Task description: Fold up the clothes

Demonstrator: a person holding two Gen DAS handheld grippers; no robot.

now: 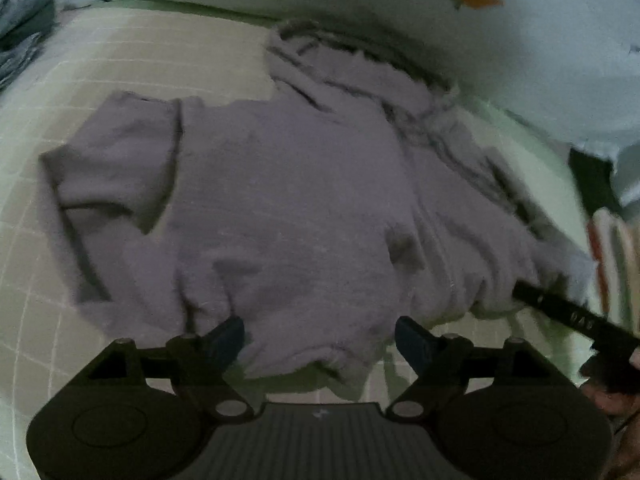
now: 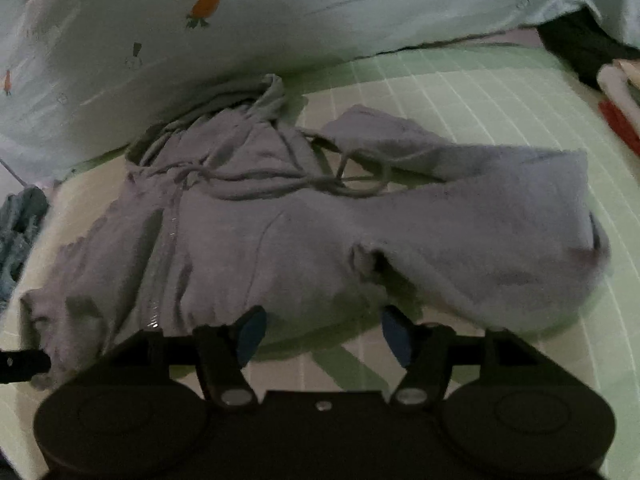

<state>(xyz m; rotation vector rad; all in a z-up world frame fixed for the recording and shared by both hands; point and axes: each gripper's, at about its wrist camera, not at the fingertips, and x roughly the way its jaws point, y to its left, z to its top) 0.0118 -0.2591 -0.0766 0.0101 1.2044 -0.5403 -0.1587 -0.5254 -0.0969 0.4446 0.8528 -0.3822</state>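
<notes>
Dim room, pale green sheet (image 2: 460, 92) with a white grid print covering the bed. Big light pillow (image 2: 320, 12) with carrot prints (image 2: 206, 2) along the far edge. Dark crumpled cloth (image 1: 22, 36) far left, red-and-white striped fabric (image 2: 618, 100) at right edge. Grey hoodie (image 1: 280, 200) lies spread in the middle of the sheet, soft fleecy knit, rumpled; hood (image 2: 256, 96) bunched against the pillow, drawstring (image 2: 320, 184) looped across the chest, zipper (image 2: 170, 236) running down the front. Left gripper (image 1: 319, 340) spread wide, nothing pinched, fingers at the near hem. Right gripper (image 2: 322, 332) also spread, empty, just short of the near edge.
</notes>
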